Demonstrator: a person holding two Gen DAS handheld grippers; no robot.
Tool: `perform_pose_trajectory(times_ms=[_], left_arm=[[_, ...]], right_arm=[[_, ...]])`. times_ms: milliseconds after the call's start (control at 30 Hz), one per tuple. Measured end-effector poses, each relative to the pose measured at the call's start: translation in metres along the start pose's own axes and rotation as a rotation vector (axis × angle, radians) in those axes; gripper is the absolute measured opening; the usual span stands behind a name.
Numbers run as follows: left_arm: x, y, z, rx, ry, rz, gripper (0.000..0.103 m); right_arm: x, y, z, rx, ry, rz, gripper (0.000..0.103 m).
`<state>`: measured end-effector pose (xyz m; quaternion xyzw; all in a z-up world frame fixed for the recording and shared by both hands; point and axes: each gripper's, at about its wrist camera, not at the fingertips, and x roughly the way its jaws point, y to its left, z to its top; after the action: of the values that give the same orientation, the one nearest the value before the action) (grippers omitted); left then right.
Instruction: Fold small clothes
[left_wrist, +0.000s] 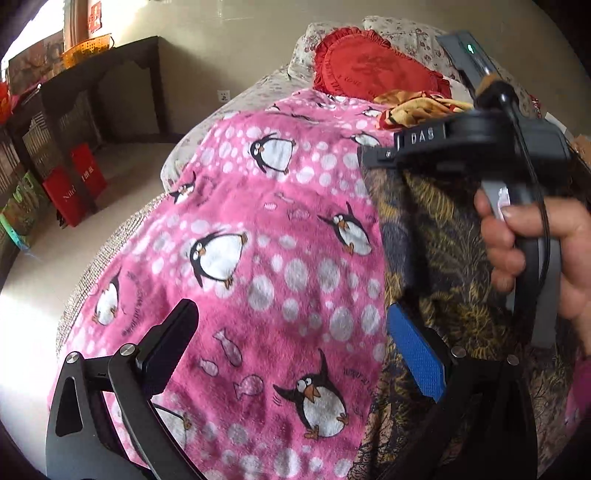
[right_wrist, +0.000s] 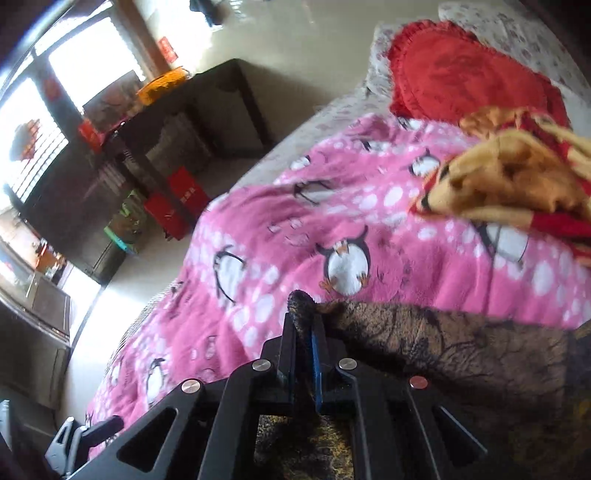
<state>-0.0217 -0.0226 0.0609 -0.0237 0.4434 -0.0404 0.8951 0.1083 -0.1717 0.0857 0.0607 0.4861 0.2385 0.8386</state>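
A dark garment with a gold pattern (left_wrist: 443, 240) lies along the right side of a pink penguin blanket (left_wrist: 258, 229) on a bed. My right gripper (right_wrist: 304, 323) is shut on a bunched corner of that garment (right_wrist: 461, 350), and the cloth sticks out past its pads. The left wrist view shows the right gripper's body (left_wrist: 480, 140) above the garment, held by a person's hand (left_wrist: 535, 240). My left gripper (left_wrist: 291, 314) is open wide over the blanket. Its blue pad (left_wrist: 417, 354) sits at the garment's left edge, and nothing is pinched.
A crumpled yellow and red cloth (right_wrist: 509, 177) lies further up the blanket, below a red frilled cushion (right_wrist: 461, 74). The bed's edge drops to a pale floor on the left. A dark desk (left_wrist: 92, 96) and red bags (left_wrist: 74, 188) stand by the wall.
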Motion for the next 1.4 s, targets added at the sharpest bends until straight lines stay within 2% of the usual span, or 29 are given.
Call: perform_pose_trajectory(times_ms=[67, 133, 167, 267, 300, 333, 400, 467, 567, 600, 667, 733, 867, 933, 1033, 1100, 1200, 1267, 1333, 1400], left_arm=[[-0.005, -0.006, 0.006, 0.023, -0.022, -0.002, 0.103], [-0.009, -0.016, 0.014, 0.054, -0.054, 0.006, 0.103], [-0.009, -0.020, 0.017, 0.063, -0.062, 0.005, 0.103], [0.002, -0.033, 0.032, 0.077, -0.045, -0.014, 0.103], [0.006, -0.036, 0.036, 0.073, -0.041, -0.020, 0.103], [0.012, -0.040, 0.039, 0.070, -0.037, -0.023, 0.103], [0.025, -0.047, 0.043, 0.074, -0.019, -0.018, 0.103], [0.043, -0.052, 0.043, 0.085, 0.018, 0.002, 0.103], [0.073, -0.056, 0.036, 0.101, 0.091, 0.056, 0.103], [0.077, -0.056, 0.034, 0.105, 0.097, 0.061, 0.103], [0.072, -0.057, 0.034, 0.119, 0.078, 0.074, 0.103], [0.062, -0.058, 0.036, 0.113, 0.067, 0.086, 0.103], [0.026, -0.055, 0.039, 0.053, -0.013, 0.041, 0.103], [0.015, -0.059, 0.039, 0.044, -0.023, 0.023, 0.103], [0.003, -0.072, 0.033, 0.078, -0.011, -0.003, 0.103], [-0.005, -0.082, 0.025, 0.112, -0.020, -0.018, 0.103], [-0.010, -0.097, 0.017, 0.150, -0.013, -0.033, 0.103], [-0.010, -0.105, 0.015, 0.164, -0.004, -0.055, 0.103], [-0.012, -0.112, 0.011, 0.179, -0.003, -0.065, 0.103], [-0.011, -0.117, 0.010, 0.185, -0.002, -0.070, 0.103]], right_arm=[[-0.010, -0.001, -0.007, 0.036, -0.010, 0.033, 0.021], [-0.039, -0.001, -0.016, 0.043, -0.070, 0.055, 0.047], [-0.063, -0.004, -0.025, 0.039, -0.109, 0.041, 0.051], [-0.120, -0.027, -0.056, 0.050, -0.179, -0.064, 0.053], [-0.134, -0.041, -0.068, 0.064, -0.185, -0.125, 0.053], [-0.149, -0.058, -0.085, 0.077, -0.182, -0.229, 0.053], [-0.170, -0.088, -0.113, 0.106, -0.170, -0.366, 0.053], [-0.189, -0.122, -0.142, 0.183, -0.148, -0.432, 0.053], [-0.204, -0.174, -0.182, 0.327, -0.062, -0.569, 0.053], [-0.209, -0.189, -0.194, 0.366, -0.039, -0.573, 0.051], [-0.230, -0.197, -0.207, 0.394, -0.089, -0.503, 0.051], [-0.253, -0.193, -0.211, 0.395, -0.148, -0.537, 0.052], [-0.272, -0.194, -0.211, 0.410, -0.225, -0.510, 0.052], [-0.263, -0.201, -0.204, 0.400, -0.195, -0.512, 0.052], [-0.223, -0.220, -0.197, 0.396, -0.064, -0.584, 0.052], [-0.223, -0.212, -0.197, 0.375, -0.080, -0.616, 0.052], [-0.248, -0.198, -0.208, 0.373, -0.115, -0.536, 0.053], [-0.270, -0.198, -0.220, 0.389, -0.154, -0.555, 0.057], [-0.299, -0.211, -0.235, 0.437, -0.188, -0.595, 0.065], [-0.333, -0.234, -0.250, 0.530, -0.223, -0.635, 0.065]])
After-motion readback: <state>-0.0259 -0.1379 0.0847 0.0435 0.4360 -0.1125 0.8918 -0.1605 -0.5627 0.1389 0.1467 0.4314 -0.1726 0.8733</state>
